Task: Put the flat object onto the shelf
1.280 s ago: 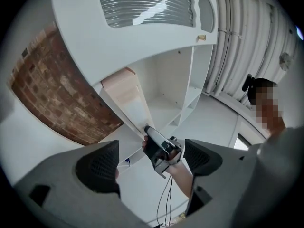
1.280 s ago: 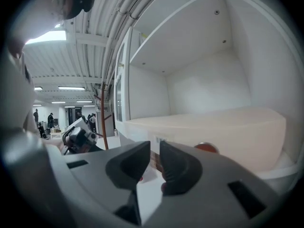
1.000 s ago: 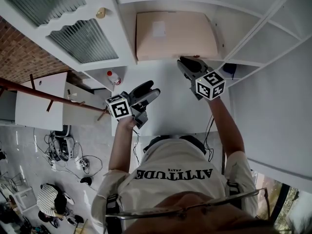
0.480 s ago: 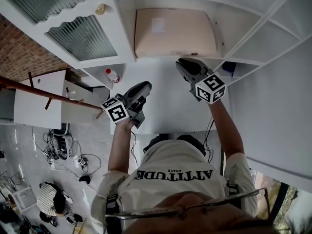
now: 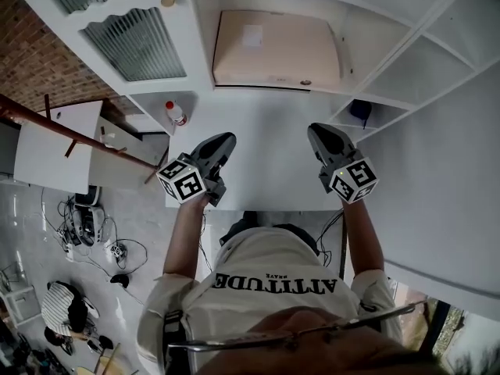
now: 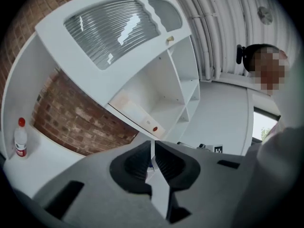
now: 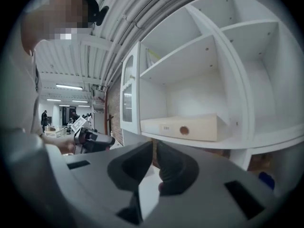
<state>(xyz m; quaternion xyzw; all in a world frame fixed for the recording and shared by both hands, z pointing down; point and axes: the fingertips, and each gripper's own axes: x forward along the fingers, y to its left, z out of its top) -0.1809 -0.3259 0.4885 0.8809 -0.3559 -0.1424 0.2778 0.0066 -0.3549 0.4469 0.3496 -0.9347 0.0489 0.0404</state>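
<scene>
The flat beige box (image 5: 277, 49) lies on the white shelf (image 5: 258, 92), with nothing touching it. It also shows in the left gripper view as the flat box (image 6: 135, 115) and in the right gripper view as the box (image 7: 183, 127). My left gripper (image 5: 221, 140) hovers over the white counter, well short of the shelf. Its jaws have just been closing and now stand shut with nothing between them (image 6: 153, 144). My right gripper (image 5: 319, 130) is back from the box, level with the left one, jaws together and empty (image 7: 155, 146).
A small bottle with a red cap (image 5: 173, 112) stands in the nook at the left. A cabinet door with ribbed glass (image 5: 137, 41) hangs open above it. A blue object (image 5: 360, 109) sits in the lower right compartment. The white counter (image 5: 266, 178) spreads below both grippers.
My right gripper has drawn back from the box's front edge toward me. The left gripper's jaws went from open to shut and it shifted slightly. The box stayed on the shelf.
</scene>
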